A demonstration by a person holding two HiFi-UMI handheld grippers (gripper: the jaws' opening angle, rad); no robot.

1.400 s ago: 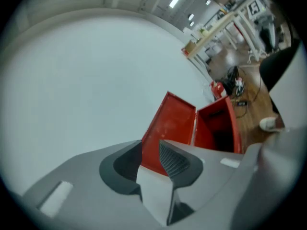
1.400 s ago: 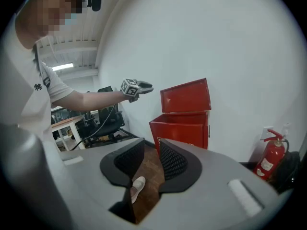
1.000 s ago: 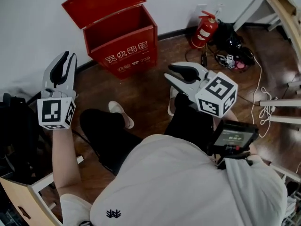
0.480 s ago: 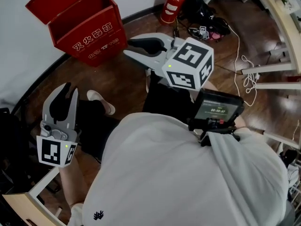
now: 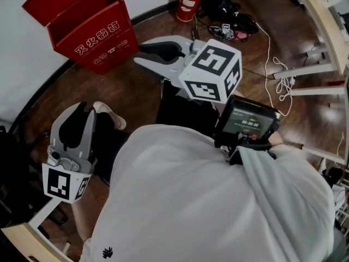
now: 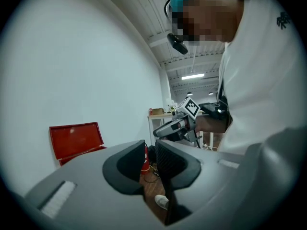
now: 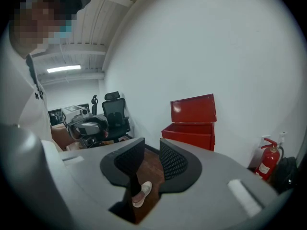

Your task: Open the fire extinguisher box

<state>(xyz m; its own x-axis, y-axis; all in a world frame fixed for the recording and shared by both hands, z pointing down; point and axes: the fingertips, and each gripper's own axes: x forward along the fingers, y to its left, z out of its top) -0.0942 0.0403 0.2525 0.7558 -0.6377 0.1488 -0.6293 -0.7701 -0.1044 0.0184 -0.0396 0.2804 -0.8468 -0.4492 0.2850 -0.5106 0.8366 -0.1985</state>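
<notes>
1. Head view: the red sheet-metal fire extinguisher box is standing on the dark wooden floor, at the floor's edge against the white wall. Its flat hinged lid is already leaning back against the wall, so the opening looks done. The right gripper, grey moulded plastic with a marker cube, is hovering well short of the box and pointing towards it. The left gripper is hanging low beside the person's knee. Both appear to be idling clear of the box, not working on it. A red cylindrical fire extinguisher is standing further along the wall.

2. Left gripper view: the jaws, with black ribbed pads in smooth grey shells, are standing slightly apart with nothing between them. Only floor is showing through the narrow gap. The open box is lying far off to the left.

3. Right gripper view: the jaws are parted a little wider and are also empty. The box, glossy and square-edged, is sitting well beyond them by the wall, with its lid upright.
</notes>
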